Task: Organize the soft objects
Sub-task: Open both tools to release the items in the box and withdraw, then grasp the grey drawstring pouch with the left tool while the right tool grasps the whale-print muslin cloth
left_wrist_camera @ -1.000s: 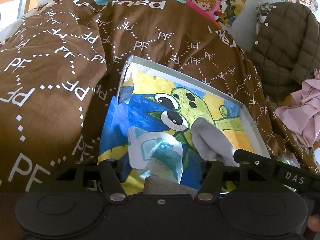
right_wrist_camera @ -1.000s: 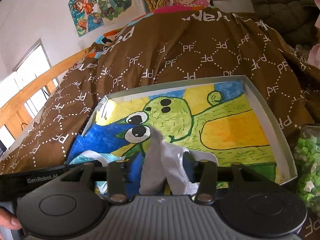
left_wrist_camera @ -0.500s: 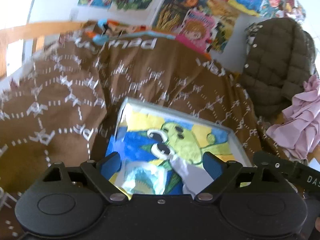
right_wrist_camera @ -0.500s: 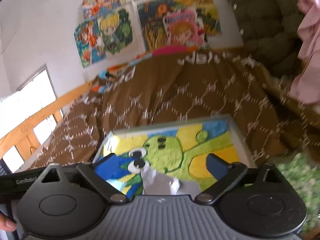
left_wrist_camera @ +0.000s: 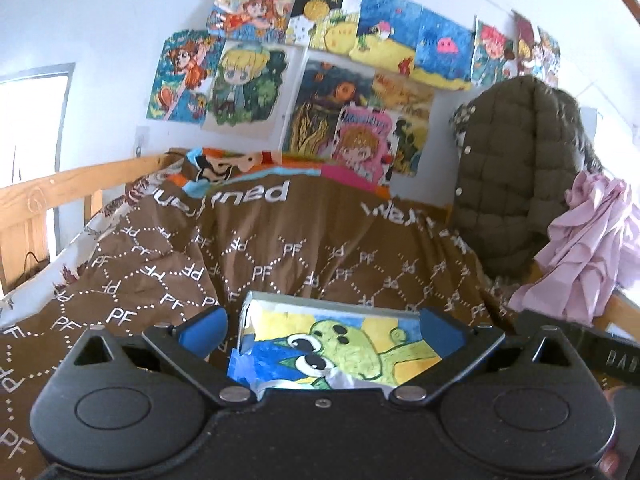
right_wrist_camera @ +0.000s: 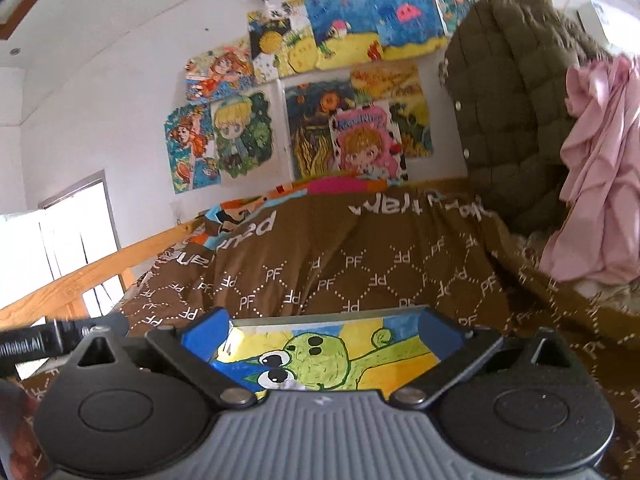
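the grey-white sock (left_wrist_camera: 347, 381) lies crumpled in my shallow box (left_wrist_camera: 280, 300), low at the near edge, half hidden behind my left tongs; from my right view only a pale scrap (right_wrist_camera: 290, 385) of it shows. beside it in the left view a light, folded bit of cloth (left_wrist_camera: 276, 384) peeks out, too hidden to name. the box floor is a painted picture, a green googly-eyed creature (left_wrist_camera: 340, 350) on blue and yellow. my left tongs (left_wrist_camera: 322, 330) are spread wide with nothing between the blue pads, and my right tongs (right_wrist_camera: 322, 330) gape the same, holding nothing. the box sits on the brown pf-printed duvet (left_wrist_camera: 280, 248). beyond, a quilted olive jacket (left_wrist_camera: 516, 168), a pink garment (left_wrist_camera: 588, 248), and drawings (left_wrist_camera: 320, 72) on the wall.
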A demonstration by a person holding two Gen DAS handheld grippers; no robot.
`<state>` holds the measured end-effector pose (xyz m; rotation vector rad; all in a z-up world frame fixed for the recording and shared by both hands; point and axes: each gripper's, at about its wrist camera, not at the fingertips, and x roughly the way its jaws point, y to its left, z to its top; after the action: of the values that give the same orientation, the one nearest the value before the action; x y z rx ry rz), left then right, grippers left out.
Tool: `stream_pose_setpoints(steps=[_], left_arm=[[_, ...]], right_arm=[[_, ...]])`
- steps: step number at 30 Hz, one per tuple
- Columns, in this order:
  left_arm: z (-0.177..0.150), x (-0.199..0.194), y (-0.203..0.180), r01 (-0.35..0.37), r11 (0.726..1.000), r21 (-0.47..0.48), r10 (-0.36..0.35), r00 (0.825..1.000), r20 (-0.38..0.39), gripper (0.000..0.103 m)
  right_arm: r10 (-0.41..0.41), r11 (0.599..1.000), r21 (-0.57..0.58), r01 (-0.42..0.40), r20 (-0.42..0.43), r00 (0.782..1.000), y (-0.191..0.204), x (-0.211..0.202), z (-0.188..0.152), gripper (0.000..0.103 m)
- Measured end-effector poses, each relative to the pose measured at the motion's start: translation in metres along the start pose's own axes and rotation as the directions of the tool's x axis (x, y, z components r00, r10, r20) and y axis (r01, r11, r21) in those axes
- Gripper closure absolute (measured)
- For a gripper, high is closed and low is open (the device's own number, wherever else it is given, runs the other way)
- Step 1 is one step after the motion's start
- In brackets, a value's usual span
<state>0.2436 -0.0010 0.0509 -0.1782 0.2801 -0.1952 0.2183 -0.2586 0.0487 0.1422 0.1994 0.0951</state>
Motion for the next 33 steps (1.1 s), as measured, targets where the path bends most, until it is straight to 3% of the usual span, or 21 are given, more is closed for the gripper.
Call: stream_pose_setpoints(steps=[5, 16, 25, 33], left_arm=[[-0.006, -0.035, -0.009, -0.005, 1.000, -0.009, 0.005, 0.999, 0.032, 0.001], [-0.026, -0.094, -0.019, -0.016, 1.000, -0.007, 0.017, 1.000, 0.012, 0.001], [-0.054, -0.119, -0.018, -0.035, 0.999, 0.024, 0.036, 0.998, -0.048, 0.001], [-0.084, -0.134, -0.014, -0.063, 0.996, 0.065, 0.072, 0.986, -0.152, 0.001]], right_arm=[[-0.005, 0.999, -0.044, 0.006, 0.032, 0.999, 0.008, -0.033, -0.004, 0.000], [-0.006, 0.996, -0.094, 0.009, 0.031, 0.999, 0.020, -0.090, -0.021, 0.000], [-0.052, 0.995, -0.083, 0.049, -0.044, 0.998, 0.014, -0.115, -0.038, 0.000], [-0.093, 0.993, -0.087, 0.081, -0.146, 0.985, 0.009, -0.130, -0.055, 0.000]])
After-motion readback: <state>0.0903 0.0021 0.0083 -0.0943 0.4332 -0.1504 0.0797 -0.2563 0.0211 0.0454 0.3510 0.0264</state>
